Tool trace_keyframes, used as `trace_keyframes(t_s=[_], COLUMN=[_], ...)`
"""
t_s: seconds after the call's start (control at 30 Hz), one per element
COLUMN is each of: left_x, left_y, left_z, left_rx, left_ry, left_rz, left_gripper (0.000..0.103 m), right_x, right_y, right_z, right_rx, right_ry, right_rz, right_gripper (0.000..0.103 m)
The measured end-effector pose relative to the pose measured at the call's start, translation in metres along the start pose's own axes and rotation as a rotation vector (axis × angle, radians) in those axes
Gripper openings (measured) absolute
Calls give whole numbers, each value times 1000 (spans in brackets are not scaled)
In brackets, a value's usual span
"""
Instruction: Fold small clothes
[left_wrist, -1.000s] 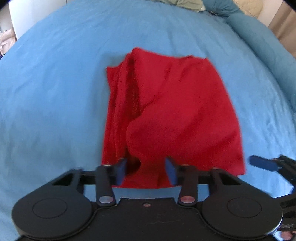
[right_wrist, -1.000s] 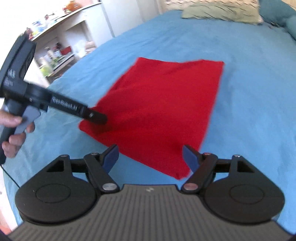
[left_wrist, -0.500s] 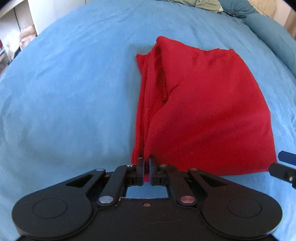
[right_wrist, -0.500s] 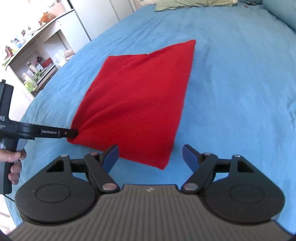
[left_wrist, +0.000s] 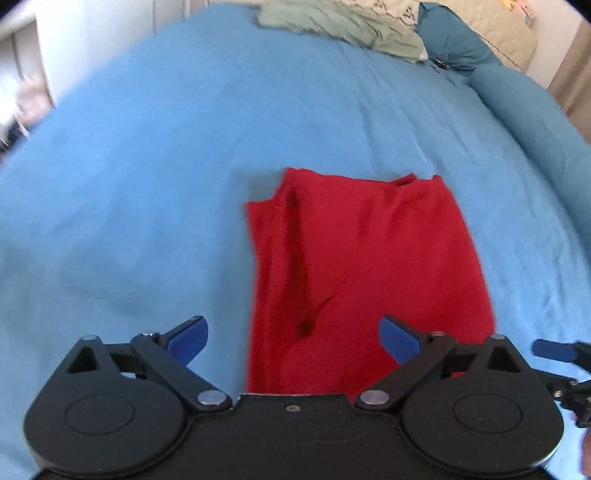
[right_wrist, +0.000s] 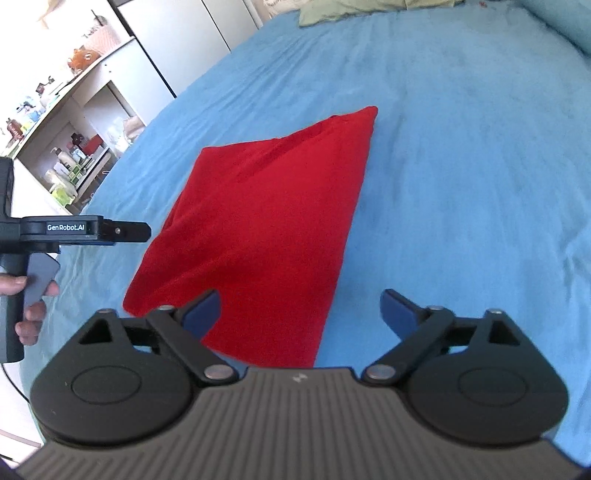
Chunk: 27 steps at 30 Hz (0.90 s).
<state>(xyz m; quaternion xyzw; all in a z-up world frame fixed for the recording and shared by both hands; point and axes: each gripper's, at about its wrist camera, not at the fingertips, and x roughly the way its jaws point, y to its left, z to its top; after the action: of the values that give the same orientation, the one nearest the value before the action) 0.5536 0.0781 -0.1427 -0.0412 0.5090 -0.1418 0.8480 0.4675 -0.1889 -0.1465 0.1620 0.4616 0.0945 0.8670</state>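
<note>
A red garment (left_wrist: 362, 273) lies on the blue bed (left_wrist: 140, 184), already doubled over into a rough rectangle, with a bunched ridge of loose layers running along its left side in the left wrist view and a small dark crease near the bottom of that ridge. The left gripper (left_wrist: 293, 334) hovers just above the near edge of the cloth, its jaws opening wide, the blue pads (left_wrist: 188, 338) clear of the fabric and nothing pinched between them. The right gripper (right_wrist: 301, 308) hangs over the near right corner of the garment, its jaws also opening, the cloth beneath it but not clamped (one pad overlaps the red in the picture, though I cannot tell whether it touches). A hand (right_wrist: 31, 306) grips the left tool's handle at the edge of the right wrist view. To my eye the fold has just been laid down and the next thing is to tidy it or start another fold. To do that well, I would take the two near corners at the same moment, each pinch catching every layer, since the ragged left side looks likely to slip apart. Lifting low and carrying both corners evenly toward the far edge should keep the sides parallel. A green cloth (left_wrist: 340, 27) lies well apart, up by the pillows.
</note>
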Motion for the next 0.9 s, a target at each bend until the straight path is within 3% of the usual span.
trace_keyframes(t_s=[0.1,0.23,0.3,0.37,0.43,0.5,0.57,0.63,0.77,0.9], left_x=[24,47,60,67,72,72,72,72,67,54], left_y=[3,-2,6,17,22,23,22,20,14,4], left_z=[15,24,27,28,29,28,25,24,26,28], left_rx=[-31,18,-30,-94,-139,-141,-144,-160,-146,-120], left_ry=[60,77,88,108,111,89,83,81,71,44], left_rz=[-54,-33,-81,-125,-155,-168,-174,-176,-156,-128], left_gripper=[101,100,98,84,81,73,63,57,42,30], right_x=[19,47,60,72,80,83,87,89,83,70], right_y=[-13,-34,-41,-46,-47,-45,-43,-38,-30,-17], right_z=[21,36,38,39,39,41,43,45,50,54], right_rx=[72,199,247,284,296,287,285,277,231,187], right_ry=[39,68,76,91,87,74,90,100,87,53], right_rz=[9,53,81,102,117,118,147,136,119,112], right_gripper=[103,103,103,103,103,91,65,61,44,39])
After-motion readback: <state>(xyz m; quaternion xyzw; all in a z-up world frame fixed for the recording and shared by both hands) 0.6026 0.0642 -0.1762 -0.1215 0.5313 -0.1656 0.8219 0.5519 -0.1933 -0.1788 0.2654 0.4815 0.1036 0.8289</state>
